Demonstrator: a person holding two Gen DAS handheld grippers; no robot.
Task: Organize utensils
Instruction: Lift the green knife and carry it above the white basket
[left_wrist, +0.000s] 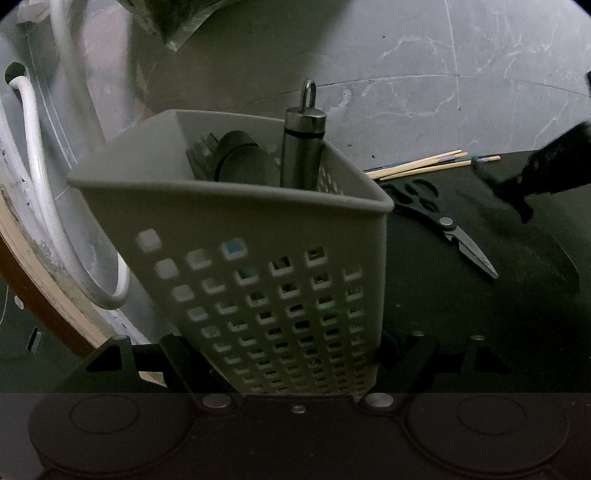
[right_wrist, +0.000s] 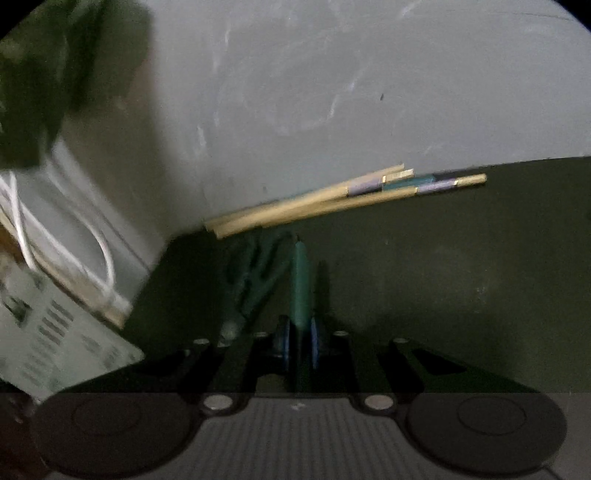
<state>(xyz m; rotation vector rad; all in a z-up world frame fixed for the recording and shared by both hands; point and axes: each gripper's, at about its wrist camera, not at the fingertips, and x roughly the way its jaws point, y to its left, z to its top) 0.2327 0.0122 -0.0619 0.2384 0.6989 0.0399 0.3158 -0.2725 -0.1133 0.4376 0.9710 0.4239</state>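
A grey perforated utensil basket (left_wrist: 258, 221) fills the left wrist view, tilted, and its lower part sits between my left gripper's (left_wrist: 297, 354) fingers, which grip its sides. It holds a steel handle with a ring (left_wrist: 303, 147), a dark spoon bowl (left_wrist: 243, 162) and fork tines. My right gripper (right_wrist: 299, 345) is shut on a thin green stick-like utensil (right_wrist: 300, 284) that points forward over the dark counter. Bamboo chopsticks (right_wrist: 332, 199) lie by the wall beyond it. Black scissors (left_wrist: 439, 218) lie right of the basket.
A grey marbled wall (left_wrist: 406, 74) backs the dark counter (right_wrist: 443, 277). A white hose (left_wrist: 37, 166) loops along the left edge near a sink rim. The basket's corner (right_wrist: 55, 332) shows blurred at the left of the right wrist view. The right gripper's blurred dark body (left_wrist: 546, 166) hangs over the counter's right.
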